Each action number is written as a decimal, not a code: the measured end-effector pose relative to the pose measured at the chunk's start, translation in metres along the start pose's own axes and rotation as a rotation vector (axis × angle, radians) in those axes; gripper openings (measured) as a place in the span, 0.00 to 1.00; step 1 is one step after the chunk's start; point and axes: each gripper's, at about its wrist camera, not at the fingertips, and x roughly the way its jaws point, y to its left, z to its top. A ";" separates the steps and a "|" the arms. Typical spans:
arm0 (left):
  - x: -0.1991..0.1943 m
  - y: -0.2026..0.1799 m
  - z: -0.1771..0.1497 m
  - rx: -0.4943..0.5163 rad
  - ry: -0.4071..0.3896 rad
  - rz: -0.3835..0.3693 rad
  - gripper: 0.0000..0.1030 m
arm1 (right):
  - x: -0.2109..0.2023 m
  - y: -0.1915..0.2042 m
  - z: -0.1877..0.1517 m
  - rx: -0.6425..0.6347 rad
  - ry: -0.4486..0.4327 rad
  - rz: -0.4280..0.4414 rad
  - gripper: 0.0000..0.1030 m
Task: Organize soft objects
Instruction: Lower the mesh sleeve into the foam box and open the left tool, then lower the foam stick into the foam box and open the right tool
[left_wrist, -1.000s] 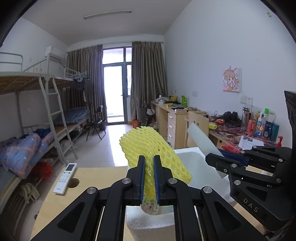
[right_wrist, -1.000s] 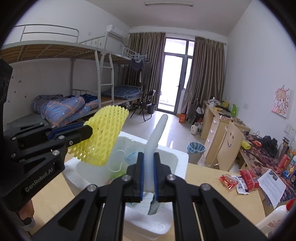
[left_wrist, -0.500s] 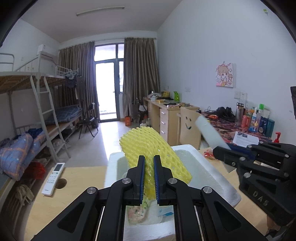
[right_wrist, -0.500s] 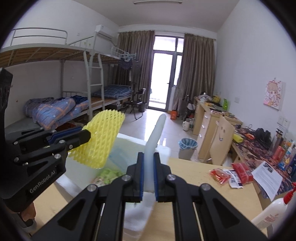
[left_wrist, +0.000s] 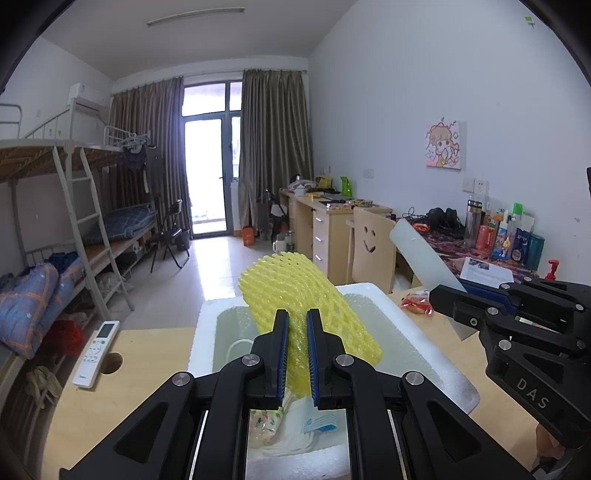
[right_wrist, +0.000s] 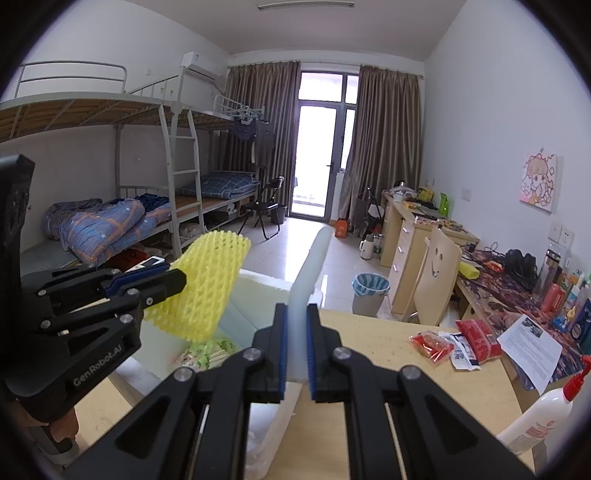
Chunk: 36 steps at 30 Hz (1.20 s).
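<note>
Foam box, white and rectangular (left_wrist: 207, 332), sits open on the pale wooden surface (left_wrist: 147, 350) and already holds several soft things: a floral-print plastic packet (left_wrist: 264, 424) and white cloth-like items at its near end. Two pieces are not yet in, so the sorting looks partly done. Yellow foam fruit netting (left_wrist: 295, 295), clenched in the left claw (left_wrist: 297, 354), hangs over the box's inside, its long axis rising from the pads and leaning away toward the room. The white foam sheet (right_wrist: 314, 266), pinched edge-on in the right claw (right_wrist: 295, 350), stands nearly upright beside the box's right wall.
</note>
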 end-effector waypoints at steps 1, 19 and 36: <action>0.000 0.000 0.000 -0.004 0.000 -0.002 0.09 | 0.000 0.000 0.000 -0.001 -0.001 -0.001 0.11; -0.006 0.005 -0.003 -0.025 -0.060 0.047 0.99 | -0.002 -0.006 -0.001 0.005 -0.010 -0.013 0.11; -0.031 0.034 -0.013 -0.032 -0.087 0.115 0.99 | 0.005 0.010 0.000 -0.004 0.000 0.008 0.11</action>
